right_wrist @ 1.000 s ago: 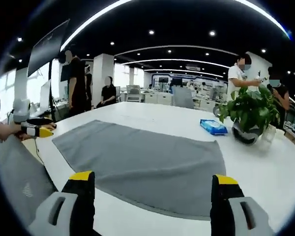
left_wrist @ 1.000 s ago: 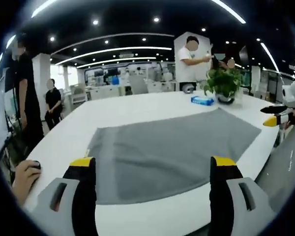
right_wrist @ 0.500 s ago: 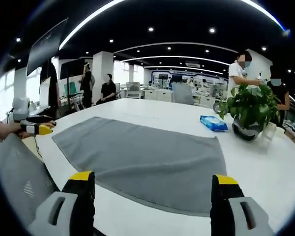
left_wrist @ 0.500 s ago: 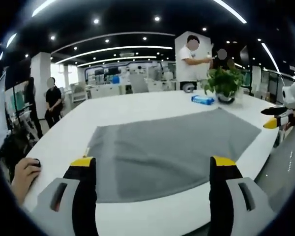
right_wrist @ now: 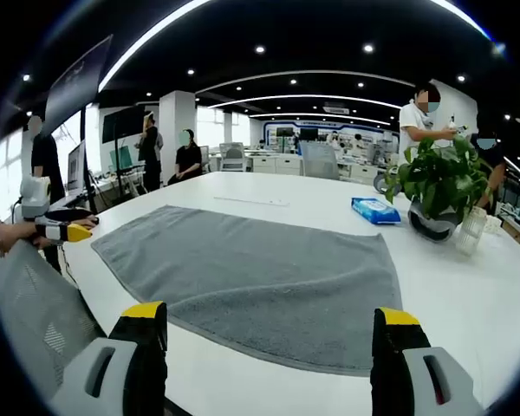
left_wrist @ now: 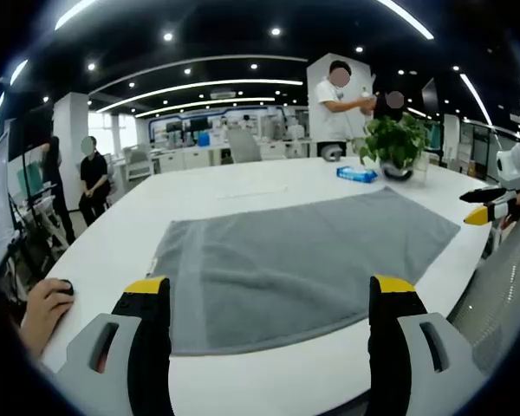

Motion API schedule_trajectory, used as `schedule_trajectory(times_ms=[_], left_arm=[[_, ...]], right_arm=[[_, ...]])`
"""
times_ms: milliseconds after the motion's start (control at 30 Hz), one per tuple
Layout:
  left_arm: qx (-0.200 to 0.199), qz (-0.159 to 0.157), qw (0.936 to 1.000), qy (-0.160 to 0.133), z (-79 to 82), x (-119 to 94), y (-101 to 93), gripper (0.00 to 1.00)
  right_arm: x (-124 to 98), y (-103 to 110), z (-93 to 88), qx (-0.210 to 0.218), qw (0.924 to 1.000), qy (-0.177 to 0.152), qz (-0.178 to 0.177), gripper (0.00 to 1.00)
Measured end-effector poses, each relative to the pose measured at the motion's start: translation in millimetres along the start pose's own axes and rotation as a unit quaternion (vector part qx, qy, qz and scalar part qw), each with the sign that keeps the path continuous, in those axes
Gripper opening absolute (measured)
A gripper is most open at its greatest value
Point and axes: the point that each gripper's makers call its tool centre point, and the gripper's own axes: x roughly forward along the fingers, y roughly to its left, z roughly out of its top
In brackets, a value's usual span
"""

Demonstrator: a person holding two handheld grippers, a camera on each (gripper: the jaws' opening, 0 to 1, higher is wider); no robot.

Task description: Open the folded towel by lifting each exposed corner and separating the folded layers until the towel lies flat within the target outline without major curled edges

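- my left gripper point(left_wrist: 269, 299) has its jaws wide apart, holding nothing; just hanging over the near table point(left_wrist: 269, 373) edge
- my right gripper point(right_wrist: 268, 325) same deal, jaws spread, nothing in them
- grey towel point(left_wrist: 303, 256) lies spread flat on the white table; potted plant point(right_wrist: 440, 186) and blue packet point(right_wrist: 374, 210) sit past its far side

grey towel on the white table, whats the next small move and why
Probably none on the grey towel itself: it lies spread flat on the white table, no folded layer or curled corner visible. Both the left gripper and the right gripper hang open short of it, so I'd just check its near edge.
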Motion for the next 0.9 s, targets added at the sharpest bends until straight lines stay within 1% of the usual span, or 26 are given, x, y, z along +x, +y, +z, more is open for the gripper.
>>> schedule_trajectory(times_ms=[100,200,300,367,433,500,533,733,900], left_arm=[[-0.011,0.005,0.9999,-0.001,-0.6,-0.5,3.3,0.96],[-0.009,0.008,0.9999,0.002,-1.7,-1.0,4.1,0.96],[-0.005,0.004,1.0000,0.005,-3.1,-0.7,2.2,0.96],[-0.001,0.004,0.9999,0.010,-4.7,-0.1,2.4,0.97],[-0.003,0.005,1.0000,0.007,-4.4,-0.7,3.4,0.97],[-0.011,0.006,0.9999,-0.001,-2.2,-1.5,4.6,0.97],[-0.014,0.007,0.9999,0.000,-2.5,-1.6,4.9,0.97],[-0.007,0.005,1.0000,-0.001,-2.5,-1.2,3.3,0.97],[-0.008,0.001,1.0000,0.002,-5.0,-0.7,0.0,0.96]], right_arm=[[1.1,4.3,-1.1,-0.010,0.9999,0.005,0.008,0.98],[1.3,7.3,-2.9,-0.014,0.9998,0.011,0.014,0.97],[1.1,7.0,-1.5,-0.009,0.9999,0.007,0.012,0.97],[1.5,7.2,-4.0,-0.008,0.9998,0.011,0.014,0.97],[2.1,10.5,-6.9,-0.009,0.9996,0.018,0.022,0.97],[2.4,11.0,-8.1,-0.018,0.9994,0.021,0.022,0.97],[2.4,11.0,-8.0,-0.018,0.9994,0.021,0.022,0.97],[2.0,8.6,-9.0,-0.013,0.9994,0.020,0.024,0.98],[2.8,6.7,-15.3,-0.004,0.9992,0.031,0.025,0.98]])
